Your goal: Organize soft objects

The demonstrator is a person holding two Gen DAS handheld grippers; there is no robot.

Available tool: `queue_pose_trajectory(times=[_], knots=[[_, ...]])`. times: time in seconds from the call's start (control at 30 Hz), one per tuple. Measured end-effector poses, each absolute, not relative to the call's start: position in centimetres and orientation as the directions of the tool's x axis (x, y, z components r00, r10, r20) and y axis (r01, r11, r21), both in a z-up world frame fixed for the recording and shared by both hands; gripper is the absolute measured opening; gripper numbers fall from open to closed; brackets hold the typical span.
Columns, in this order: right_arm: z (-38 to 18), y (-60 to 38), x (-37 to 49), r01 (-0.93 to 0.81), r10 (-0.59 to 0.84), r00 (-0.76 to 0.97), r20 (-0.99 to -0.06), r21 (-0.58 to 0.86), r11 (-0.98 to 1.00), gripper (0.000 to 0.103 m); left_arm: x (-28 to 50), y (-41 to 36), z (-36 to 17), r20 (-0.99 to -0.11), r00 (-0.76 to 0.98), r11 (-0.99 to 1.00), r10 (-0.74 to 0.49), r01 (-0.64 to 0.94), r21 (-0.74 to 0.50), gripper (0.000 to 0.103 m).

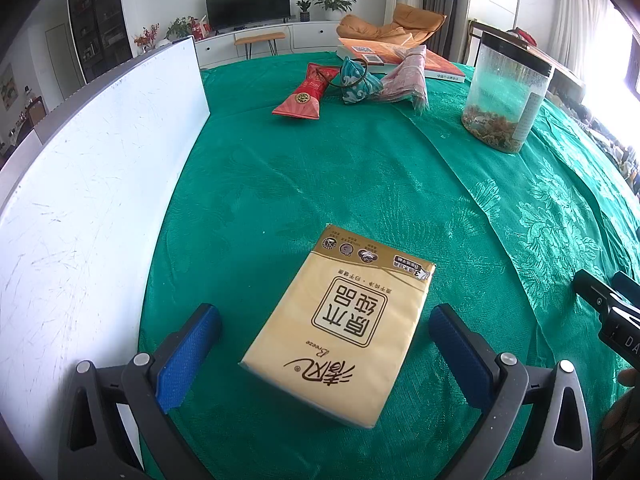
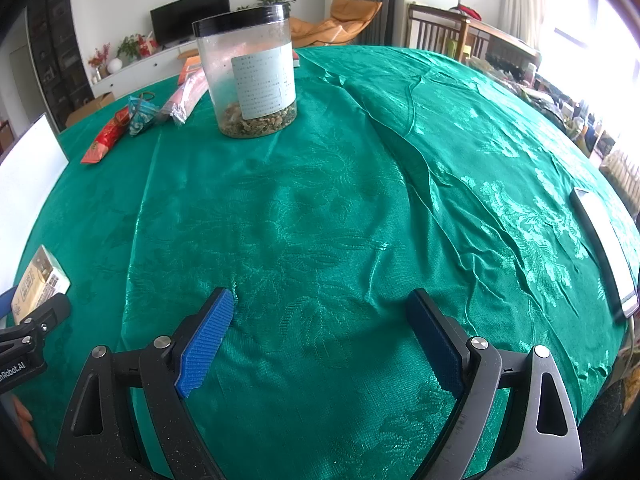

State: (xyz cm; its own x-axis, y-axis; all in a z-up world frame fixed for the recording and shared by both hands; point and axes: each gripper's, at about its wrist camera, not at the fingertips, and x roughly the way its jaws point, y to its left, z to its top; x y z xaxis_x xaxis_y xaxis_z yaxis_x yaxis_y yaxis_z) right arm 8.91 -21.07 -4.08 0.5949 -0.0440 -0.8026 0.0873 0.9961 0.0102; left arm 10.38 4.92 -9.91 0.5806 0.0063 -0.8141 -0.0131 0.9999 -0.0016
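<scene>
my left gripper (image 1: 324, 336) hangs with its blue pads (image 1: 188, 354) spread wide on either side of a yellow tissue pack (image 1: 340, 320), which lies flat on the green tablecloth (image 1: 320, 168) with its near corner between the fingers; neither pad touches the wrapper. a white board (image 1: 100, 184) stands on edge along the left side of the cloth, just beside the pack's area. at the far end i see three soft items bunched together: a red pouch (image 1: 306, 94), a teal fabric pouch (image 1: 356, 80) touching it, and a pink wrapped packet (image 1: 404, 78) leaning against the teal one, all in front of a stack of books (image 1: 400, 56). a clear jar with a black lid (image 1: 506, 92) stands upright to the right, dried material in its bottom. my right gripper (image 2: 320, 340) also sits parted, holding nothing, over bare wrinkled cloth, well apart from the pouches. in its view the jar is straight ahead, the tissue pack is at the far left edge beside the other tool, and a phone (image 2: 604, 256) lies at the cloth's right edge.
</scene>
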Motion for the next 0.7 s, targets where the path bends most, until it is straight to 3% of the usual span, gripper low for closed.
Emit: queue_pose_trajectory(times=[0.6,0.7], knots=[[-3.9,-21.0,8.8,0.080,-0.035,0.598,-0.800,0.017,0.997,0.090,10.4,4.9,-9.9,-0.814,0.581,1.000,0.006,-0.013,-0.002,0.103],[-2.9,-20.4,8.6,0.002,0.068,0.620,-0.782,0.088,0.996,0.089,10.4,4.9,-9.9,-0.814,0.581,1.000,0.006,-0.013,-0.002,0.103]])
